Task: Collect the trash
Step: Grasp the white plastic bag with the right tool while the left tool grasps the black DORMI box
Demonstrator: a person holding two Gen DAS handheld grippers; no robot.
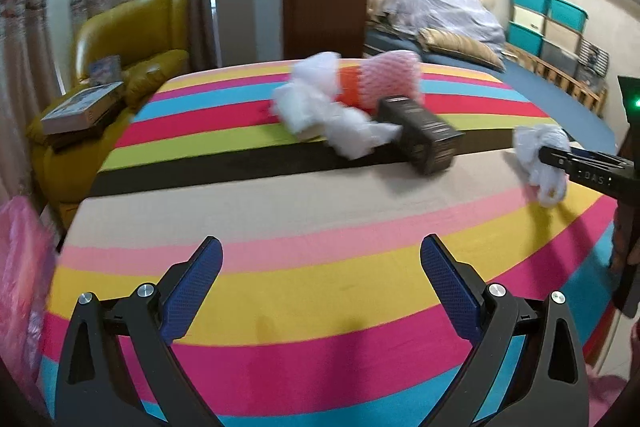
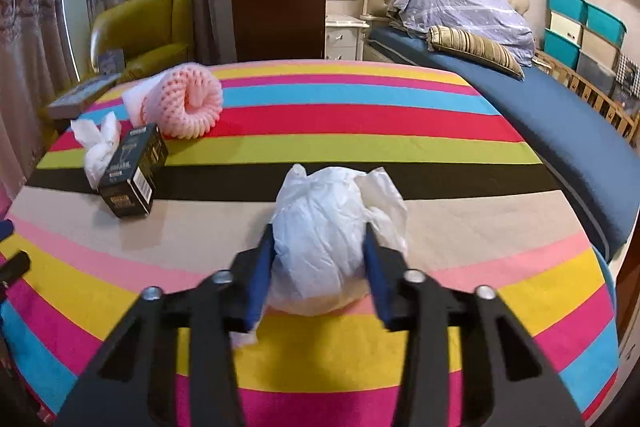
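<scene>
Right gripper [image 2: 319, 239]: jaws narrowed onto the white plastic bag ball [image 2: 326, 239], blue pads [image 2: 262, 271] against its left and right flanks. The ball sits low centre of the right wrist view, on the beige band of the striped cloth [image 2: 400, 131]. Loose bag tails stick out at the upper right and below the left pad. In the left wrist view the same ball [image 1: 540, 163] appears at the right edge with a dark finger across it.

Left gripper [image 1: 320, 259]: jaws wide, nothing between them, over bare cloth at lower centre.

Other trash on the cloth: a black carton [image 2: 134, 173] at left of the right wrist view, tipped on its side, a white crumpled bag [image 2: 98, 143] touching it, and a pink foam net roll [image 2: 188, 105] just behind.

Step in hand, as judged: securing the ball before lifting. The bag is soft and slippery, so the grip probably holds by squashing; the pads should bite near the ball's widest part, not on the tails. Lift straight up and slowly, watching for the ball sliding forward out of the pads. No collection bin is clearly in view; a pink bag [image 1: 24, 267] at the far left may be it, cannot tell.
</scene>
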